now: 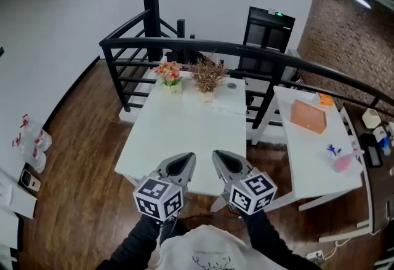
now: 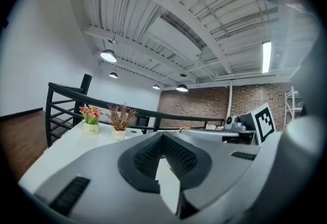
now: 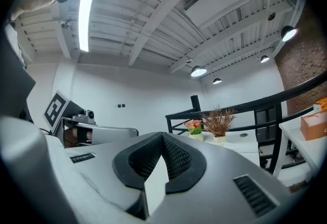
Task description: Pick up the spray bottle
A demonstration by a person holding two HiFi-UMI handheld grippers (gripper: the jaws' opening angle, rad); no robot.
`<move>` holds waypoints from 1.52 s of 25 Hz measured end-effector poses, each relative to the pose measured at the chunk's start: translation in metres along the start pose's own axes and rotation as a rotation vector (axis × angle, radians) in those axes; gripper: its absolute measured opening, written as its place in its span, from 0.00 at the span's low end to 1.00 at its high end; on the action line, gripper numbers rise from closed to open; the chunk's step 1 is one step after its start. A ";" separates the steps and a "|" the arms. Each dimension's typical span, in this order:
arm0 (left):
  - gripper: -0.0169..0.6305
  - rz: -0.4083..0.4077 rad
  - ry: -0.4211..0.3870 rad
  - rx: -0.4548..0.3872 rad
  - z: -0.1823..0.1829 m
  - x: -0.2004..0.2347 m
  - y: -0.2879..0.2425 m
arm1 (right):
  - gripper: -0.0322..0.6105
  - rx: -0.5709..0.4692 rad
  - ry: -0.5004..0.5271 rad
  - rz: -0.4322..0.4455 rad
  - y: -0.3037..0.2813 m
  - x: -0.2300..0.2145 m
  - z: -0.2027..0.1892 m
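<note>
We hold the left gripper [image 1: 184,162] and the right gripper [image 1: 223,159] level, side by side at the near edge of the middle desk [image 1: 184,133]. Both have their fingers pressed together on nothing, as nothing is within reach. What we take for the spray bottle [image 1: 340,162], pink with a blue head, lies near the right edge of the side desk [image 1: 308,161], well apart from both.
</note>
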State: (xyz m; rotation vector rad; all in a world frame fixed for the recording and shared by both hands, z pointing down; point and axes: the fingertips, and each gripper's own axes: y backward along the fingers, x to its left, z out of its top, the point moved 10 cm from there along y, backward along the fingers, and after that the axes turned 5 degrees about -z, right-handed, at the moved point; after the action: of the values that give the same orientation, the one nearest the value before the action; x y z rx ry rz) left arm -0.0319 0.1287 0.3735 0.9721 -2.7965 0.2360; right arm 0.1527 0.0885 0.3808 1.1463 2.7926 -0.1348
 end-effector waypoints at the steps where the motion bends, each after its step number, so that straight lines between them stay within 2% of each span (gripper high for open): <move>1: 0.01 -0.015 0.000 0.006 0.006 0.024 -0.003 | 0.02 0.002 -0.003 -0.014 -0.024 0.002 0.002; 9: 0.01 -0.116 0.032 0.053 0.056 0.215 -0.017 | 0.02 0.037 -0.006 -0.133 -0.203 0.024 0.020; 13: 0.01 -0.175 0.037 0.073 0.077 0.278 -0.027 | 0.02 0.060 0.009 -0.227 -0.260 0.021 0.029; 17: 0.01 -0.220 0.043 0.081 0.087 0.317 -0.049 | 0.02 0.081 0.037 -0.307 -0.291 0.005 0.036; 22: 0.01 -0.263 0.039 0.076 0.087 0.332 -0.082 | 0.02 0.065 0.054 -0.362 -0.305 -0.017 0.042; 27: 0.01 -0.284 0.035 0.081 0.085 0.310 -0.119 | 0.02 0.076 0.070 -0.378 -0.298 -0.055 0.045; 33: 0.01 -0.297 0.020 0.112 0.077 0.294 -0.175 | 0.02 0.090 0.121 -0.410 -0.301 -0.127 0.046; 38: 0.01 -0.295 0.024 0.136 0.067 0.286 -0.236 | 0.02 0.121 0.198 -0.429 -0.317 -0.211 0.046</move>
State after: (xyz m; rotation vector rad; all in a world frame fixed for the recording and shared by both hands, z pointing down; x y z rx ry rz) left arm -0.1127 -0.2391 0.3904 1.3840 -2.5987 0.3958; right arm 0.0820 -0.2879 0.3777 0.5874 3.2080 -0.2423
